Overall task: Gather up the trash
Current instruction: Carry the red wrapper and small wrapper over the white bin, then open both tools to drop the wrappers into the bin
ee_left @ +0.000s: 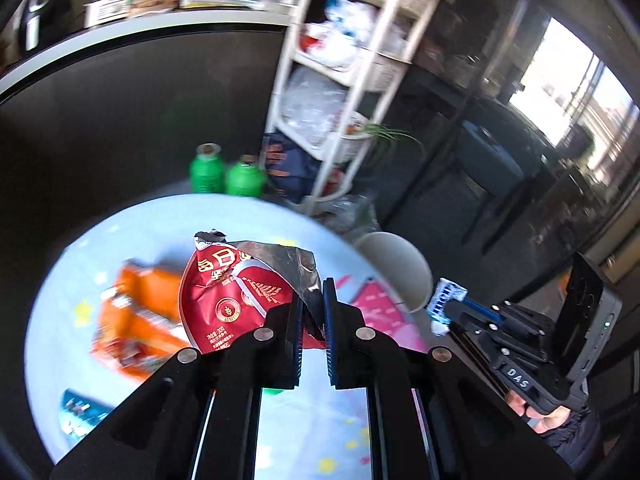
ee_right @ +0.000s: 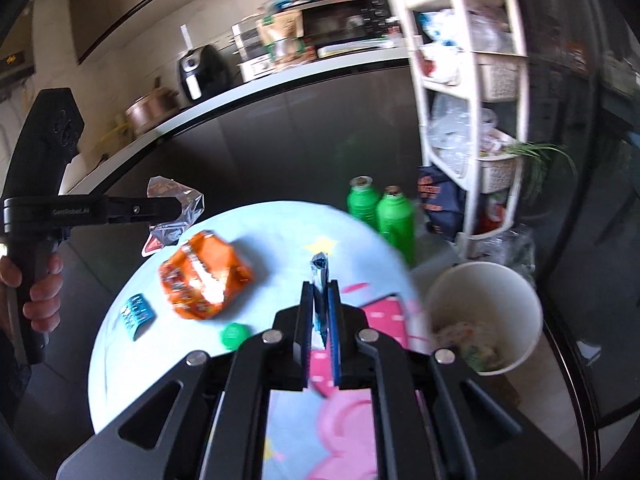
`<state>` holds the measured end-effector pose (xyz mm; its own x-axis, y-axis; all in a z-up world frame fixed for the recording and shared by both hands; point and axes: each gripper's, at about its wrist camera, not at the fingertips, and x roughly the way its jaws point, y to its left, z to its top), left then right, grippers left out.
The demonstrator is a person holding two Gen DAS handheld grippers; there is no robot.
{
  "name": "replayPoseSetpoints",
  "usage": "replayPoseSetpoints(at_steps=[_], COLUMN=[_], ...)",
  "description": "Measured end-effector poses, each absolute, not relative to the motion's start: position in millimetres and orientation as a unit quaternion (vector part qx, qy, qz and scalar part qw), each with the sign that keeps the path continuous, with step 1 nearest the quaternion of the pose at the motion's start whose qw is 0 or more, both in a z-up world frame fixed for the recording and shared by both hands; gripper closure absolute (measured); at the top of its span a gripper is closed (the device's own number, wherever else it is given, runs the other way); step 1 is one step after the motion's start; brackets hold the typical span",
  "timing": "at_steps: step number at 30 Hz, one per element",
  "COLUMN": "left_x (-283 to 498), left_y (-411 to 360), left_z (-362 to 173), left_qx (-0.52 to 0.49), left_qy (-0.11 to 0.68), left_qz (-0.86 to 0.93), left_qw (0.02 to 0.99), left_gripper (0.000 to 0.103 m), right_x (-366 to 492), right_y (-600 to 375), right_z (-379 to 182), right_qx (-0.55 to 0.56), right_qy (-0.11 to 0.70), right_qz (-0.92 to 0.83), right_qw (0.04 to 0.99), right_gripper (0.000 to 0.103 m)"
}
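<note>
My left gripper [ee_left: 311,300] is shut on a crumpled red snack wrapper [ee_left: 224,296] with a silver inside, held above the round table [ee_left: 56,320]. It also shows in the right wrist view [ee_right: 176,208], hanging from the left gripper [ee_right: 160,209]. My right gripper [ee_right: 321,300] is shut on a small blue and white wrapper [ee_right: 320,272], which shows in the left wrist view [ee_left: 444,300] too. An orange snack bag [ee_right: 204,280], a teal packet [ee_right: 136,314] and a green bottle cap [ee_right: 234,336] lie on the table. A white paper bin [ee_right: 484,308] with trash inside stands to the right of the table.
Two green bottles [ee_right: 380,216] stand on the floor behind the table. A white shelf rack [ee_right: 472,92] with bags and baskets is at the back right. A dark counter [ee_right: 280,128] with appliances runs behind. A pink printed mat [ee_right: 384,312] covers part of the table.
</note>
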<state>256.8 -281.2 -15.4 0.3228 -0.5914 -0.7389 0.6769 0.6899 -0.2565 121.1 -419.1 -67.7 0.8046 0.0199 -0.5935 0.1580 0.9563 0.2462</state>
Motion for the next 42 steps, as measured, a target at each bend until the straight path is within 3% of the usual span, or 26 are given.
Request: replayPoseSetpoints(at_steps=[18,38,40,41,42], left_x=[244.9,263.6,263.1,263.8,264.7], left_y=[-497.1,-586.3,-586.9,-586.7,-586.2], left_z=[-82.3,-166.7,-167.1,-166.8,-166.6], left_qx=[0.092,0.117,0.122,0.122,0.121], left_qy=[0.479,0.518,0.509,0.506,0.503], left_qz=[-0.461,-0.452,-0.449,-0.445,-0.442], left_qw=[0.741,0.717,0.724,0.729,0.733], left_gripper=[0.095,0.093,0.082,0.068,0.06], right_x=[95.4,127.7,127.5,126.8,126.7], right_y=[-556.8,-611.2,-612.3,-611.6,-610.2], right_z=[-151.2,-240.3,-243.0,-243.1,-243.1], right_qx=[0.204,0.232,0.227,0.226,0.222], right_qy=[0.345,0.389,0.386,0.384,0.382], right_qz=[-0.133,-0.152,-0.155,-0.154,-0.151], right_qw=[0.906,0.879,0.88,0.882,0.885], right_gripper=[0.094,0.09,0.081,0.077,0.072])
